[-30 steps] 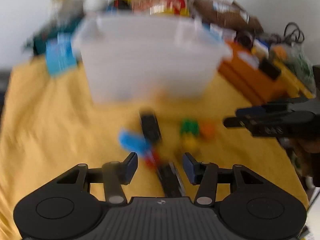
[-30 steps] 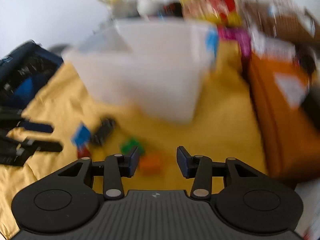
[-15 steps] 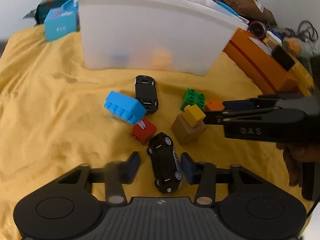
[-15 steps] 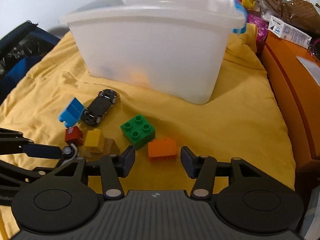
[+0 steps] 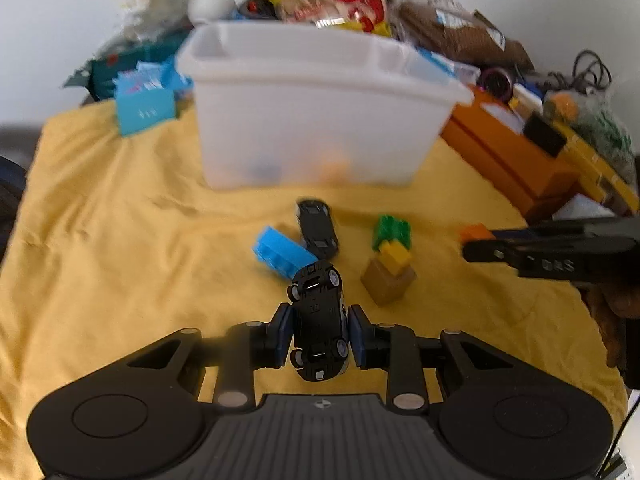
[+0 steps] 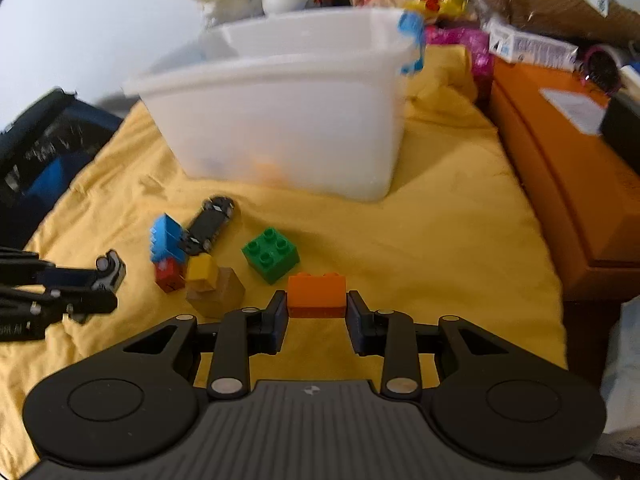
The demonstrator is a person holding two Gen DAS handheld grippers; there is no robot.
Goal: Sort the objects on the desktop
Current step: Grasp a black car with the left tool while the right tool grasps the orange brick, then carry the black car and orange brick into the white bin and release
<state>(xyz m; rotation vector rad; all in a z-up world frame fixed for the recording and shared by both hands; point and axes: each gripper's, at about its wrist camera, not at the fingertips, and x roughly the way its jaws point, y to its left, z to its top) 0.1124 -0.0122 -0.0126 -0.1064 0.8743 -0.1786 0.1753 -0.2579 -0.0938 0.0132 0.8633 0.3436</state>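
Since half a second ago, the left hand-held gripper (image 5: 318, 336) has closed its 2 fingers on the black toy car (image 5: 319, 322) and lifted it off the yellow cloth (image 5: 120, 260). Before, that car lay flat between the open fingers. Now it is pinched at its sides, its wheels face the camera, and its front end points away toward the bin.

The right hand-held gripper (image 6: 317, 322) has also closed in. Its 2 fingers now press on both ends of the orange block (image 6: 317, 295). That block was sitting loose just ahead of the fingers before. From the pictures you cannot tell for sure if it is off the cloth.

On the cloth, the second black car (image 5: 318, 228) lies just beside the blue block (image 5: 282, 254). The green block (image 6: 271, 255) sits near the orange one. The small yellow block (image 6: 203, 273) leans on the brown block (image 6: 218, 294), and the red block (image 6: 168, 274) is tucked just beside the blue one.

The big white bin (image 6: 288, 120) stands at the back of the cloth. Blurry blue and orange shapes show through its wall. An orange box (image 6: 568, 184) sits off to the right side.
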